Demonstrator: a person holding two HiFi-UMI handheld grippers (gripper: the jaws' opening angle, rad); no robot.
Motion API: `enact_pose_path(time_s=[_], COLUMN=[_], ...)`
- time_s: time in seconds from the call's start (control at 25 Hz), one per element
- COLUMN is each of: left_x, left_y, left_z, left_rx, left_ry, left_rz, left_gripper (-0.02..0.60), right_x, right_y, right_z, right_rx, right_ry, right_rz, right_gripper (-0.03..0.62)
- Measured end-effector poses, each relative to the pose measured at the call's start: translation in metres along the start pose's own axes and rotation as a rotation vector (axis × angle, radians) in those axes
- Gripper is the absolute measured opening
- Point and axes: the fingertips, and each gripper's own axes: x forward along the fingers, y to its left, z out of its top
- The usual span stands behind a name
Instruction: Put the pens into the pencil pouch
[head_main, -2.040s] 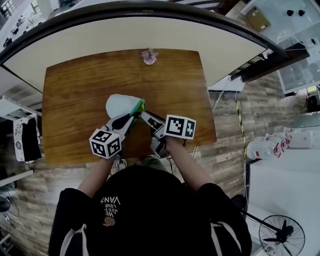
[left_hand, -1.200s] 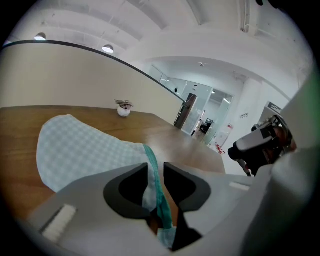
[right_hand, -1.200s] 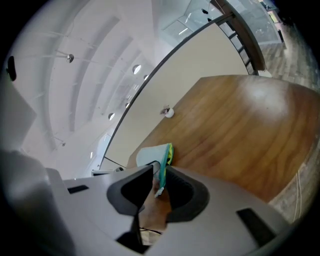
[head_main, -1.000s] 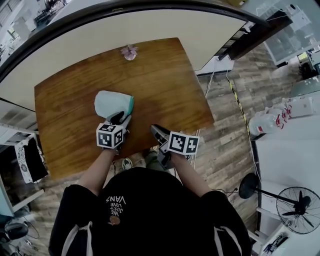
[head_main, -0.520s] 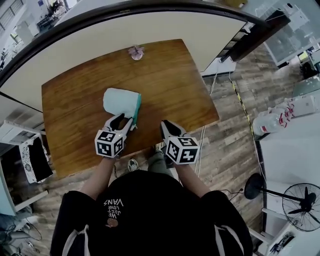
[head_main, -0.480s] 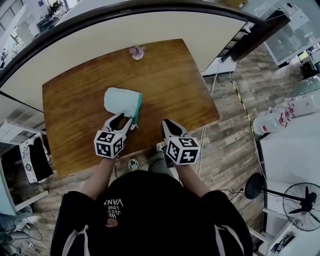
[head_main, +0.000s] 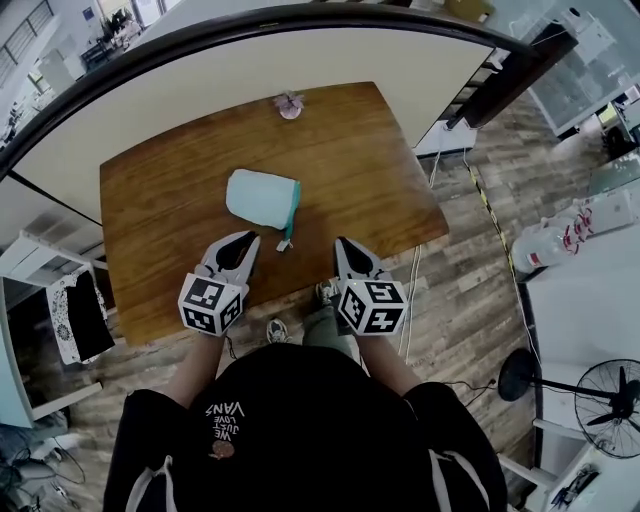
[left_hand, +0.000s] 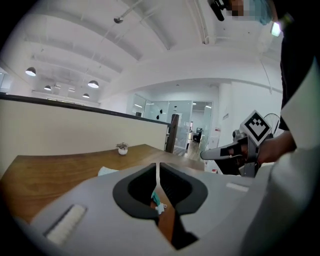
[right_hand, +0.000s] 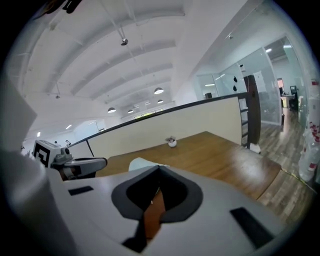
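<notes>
In the middle of the head view, one pale pouch (head_main: 260, 197) lies flat on the brown wooden table (head_main: 350, 160). Its teal edge faces right, and a small white zip pull (head_main: 283, 243) trails off toward the lower edge of the frame. At the table's far end, near the top of the picture, stands one little plant pot (head_main: 290, 105), well apart from the pouch. A curved cream wall (head_main: 250, 55) runs behind the table, plank flooring (head_main: 470, 250) fills the right side, and one fan (head_main: 603, 385) stands at lower right.

Two grippers hang over the table's near edge, one on each side of the zip pull and clear of the pouch. The left gripper (head_main: 238, 248) is near the pouch's lower left corner. Its jaws have just been closing and now stand all but together, a thin slit between them, with nothing held. In its own view the gripper body covers most of the pouch, leaving a pale corner and a bit of teal showing. The right gripper (head_main: 350, 252) sits further to the right over bare wood. Its jaws have also just been closing and now meet fully, empty. The person's dark top (head_main: 290, 430) fills the bottom of the head view.
</notes>
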Motion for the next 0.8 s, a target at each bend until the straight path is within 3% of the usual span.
enact_pose_path(time_s=[0.16,0.32,0.48,0.8], left_x=[-0.02,-0.033,-0.043,-0.053], left_y=[-0.004,-0.008,-0.019,-0.026], left_z=[0.016,0.021,0.014,-0.004], left_rx=[0.005,-0.002,-0.02,0.019], left_ry=[-0.065,-0.079,-0.056,-0.008], left_rz=[0.0,-0.018,-0.046,-0.052], left_gripper=[0.017,0.012,0.012,0.011], right_x=[-0.008,-0.013,-0.017,-0.015], right_y=[0.014,0.028,0.036,0.05], right_z=[0.0,-0.001,-0.006,-0.013], right_rx=[-0.001,-0.005,-0.009,-0.035], right_ry=[-0.014,-0.022,-0.011,0.015], right_rz=[0.016,0.032,0.037,0.045], right_gripper=[0.014,0.012,0.014,0.012])
